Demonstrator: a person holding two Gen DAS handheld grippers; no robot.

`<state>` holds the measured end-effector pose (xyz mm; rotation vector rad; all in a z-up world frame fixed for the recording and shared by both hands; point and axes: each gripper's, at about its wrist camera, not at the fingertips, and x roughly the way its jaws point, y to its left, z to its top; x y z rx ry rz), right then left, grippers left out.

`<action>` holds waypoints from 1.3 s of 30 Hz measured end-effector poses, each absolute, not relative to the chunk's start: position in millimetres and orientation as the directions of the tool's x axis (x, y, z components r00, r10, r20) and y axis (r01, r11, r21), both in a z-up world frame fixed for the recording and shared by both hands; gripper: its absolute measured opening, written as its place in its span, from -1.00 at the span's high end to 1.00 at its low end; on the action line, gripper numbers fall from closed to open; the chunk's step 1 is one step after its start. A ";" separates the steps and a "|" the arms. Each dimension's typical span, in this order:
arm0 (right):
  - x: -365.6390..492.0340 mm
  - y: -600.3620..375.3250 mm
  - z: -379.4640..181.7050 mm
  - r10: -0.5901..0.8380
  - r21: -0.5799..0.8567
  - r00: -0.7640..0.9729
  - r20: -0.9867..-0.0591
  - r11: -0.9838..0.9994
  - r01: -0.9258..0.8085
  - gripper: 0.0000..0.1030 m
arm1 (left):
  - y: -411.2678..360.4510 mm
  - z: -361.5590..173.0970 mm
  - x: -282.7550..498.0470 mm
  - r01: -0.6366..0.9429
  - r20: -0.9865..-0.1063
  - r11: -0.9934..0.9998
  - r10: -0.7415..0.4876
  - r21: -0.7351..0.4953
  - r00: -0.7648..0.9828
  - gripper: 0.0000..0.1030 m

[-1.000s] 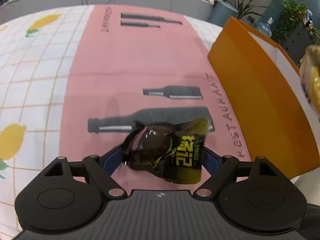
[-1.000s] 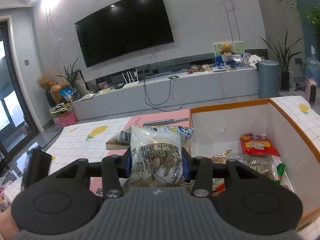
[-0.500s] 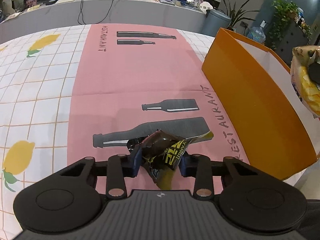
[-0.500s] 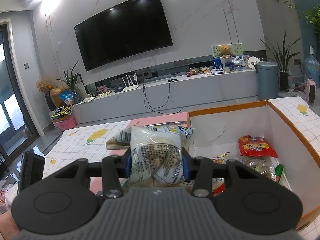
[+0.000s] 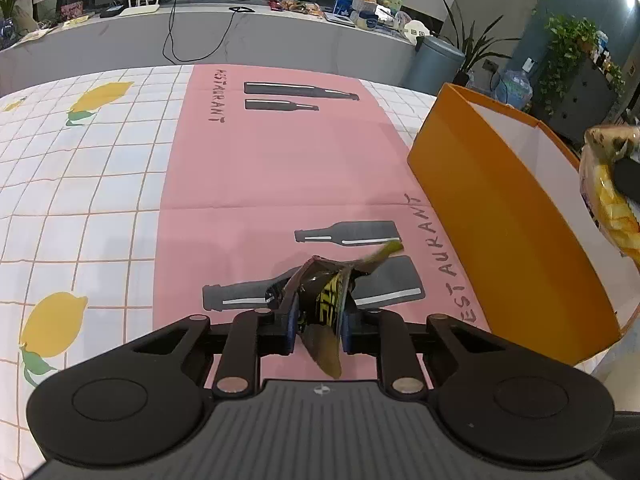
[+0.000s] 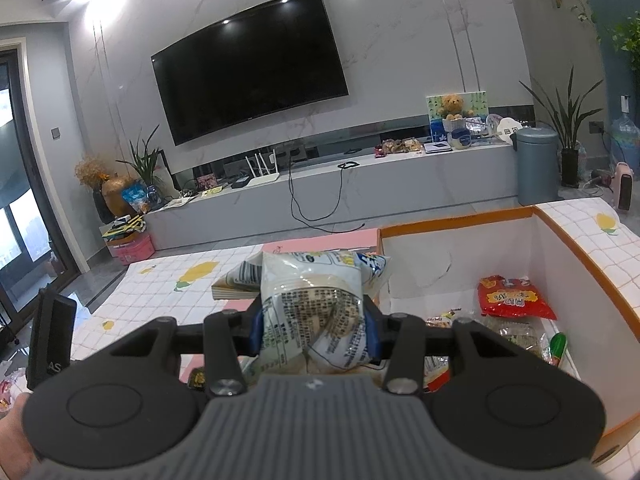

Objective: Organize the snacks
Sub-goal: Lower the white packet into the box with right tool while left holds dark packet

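The left tongs [image 5: 319,330] have just closed on the dark snack packet [image 5: 320,300], pinched just above the counter [image 5: 80,168], with the orange box [image 5: 512,240] to their right, while the right tongs [image 6: 314,330] grip a white packet [image 6: 312,304] beside that box's open top.

Bright ceiling glare, sharp, fisheye-bent edges

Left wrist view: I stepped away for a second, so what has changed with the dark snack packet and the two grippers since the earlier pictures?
The left gripper has just closed its jaws on the dark snack packet, squeezing it narrow and tipping it up off the pink mat. Unchanged: the right gripper holds its white snack bag beside the orange box, and the snacks inside the box lie as before.
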<state>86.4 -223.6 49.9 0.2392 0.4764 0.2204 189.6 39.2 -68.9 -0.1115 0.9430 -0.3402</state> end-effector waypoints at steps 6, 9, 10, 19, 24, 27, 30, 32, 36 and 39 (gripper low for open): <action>84.4 -229.9 51.4 0.250 0.291 0.870 -0.425 0.948 -0.130 0.14 | 39.7 -67.5 190.5 0.233 -0.772 0.941 -0.336 -0.246 0.540 0.91; 83.0 -235.6 52.8 0.242 0.305 0.873 -0.423 0.945 -0.114 0.14 | 41.6 -64.9 191.1 0.229 -0.764 0.940 -0.340 -0.253 0.549 0.92; 82.3 -237.0 53.1 0.241 0.310 0.874 -0.421 0.944 -0.111 0.14 | 42.5 -65.6 192.1 0.225 -0.765 0.939 -0.344 -0.261 0.544 0.92; 77.9 -234.0 53.7 0.248 0.320 0.875 -0.416 0.940 -0.114 0.14 | 50.2 -80.6 205.6 0.150 -0.792 0.954 -0.298 -0.258 0.533 0.66; 77.8 -235.5 55.5 0.253 0.322 0.874 -0.414 0.939 -0.119 0.14 | 55.4 -89.6 214.8 0.104 -0.813 0.960 -0.275 -0.258 0.513 0.46; 77.5 -236.1 55.9 0.253 0.323 0.874 -0.415 0.939 -0.118 0.14 | 54.7 -92.1 216.5 0.102 -0.824 0.967 -0.252 -0.234 0.508 -0.02; 78.0 -239.7 57.3 0.253 0.326 0.874 -0.416 0.938 -0.116 0.14 | 54.5 -84.8 214.8 0.148 -0.846 0.956 -0.292 -0.253 0.446 -0.45; 78.4 -241.2 58.3 0.253 0.331 0.874 -0.416 0.937 -0.113 0.14 | 55.7 -72.0 206.9 0.220 -0.833 0.936 -0.347 -0.275 0.431 -0.59; 79.0 -240.5 58.0 0.259 0.344 0.874 -0.412 0.932 -0.114 0.14 | 66.4 -46.4 196.7 0.231 -0.746 0.903 -0.430 -0.363 0.508 -0.74; 79.5 -238.5 56.4 0.263 0.342 0.870 -0.417 0.932 -0.118 0.14 | 63.4 -48.1 209.1 0.177 -0.757 0.921 -0.387 -0.347 0.527 -0.74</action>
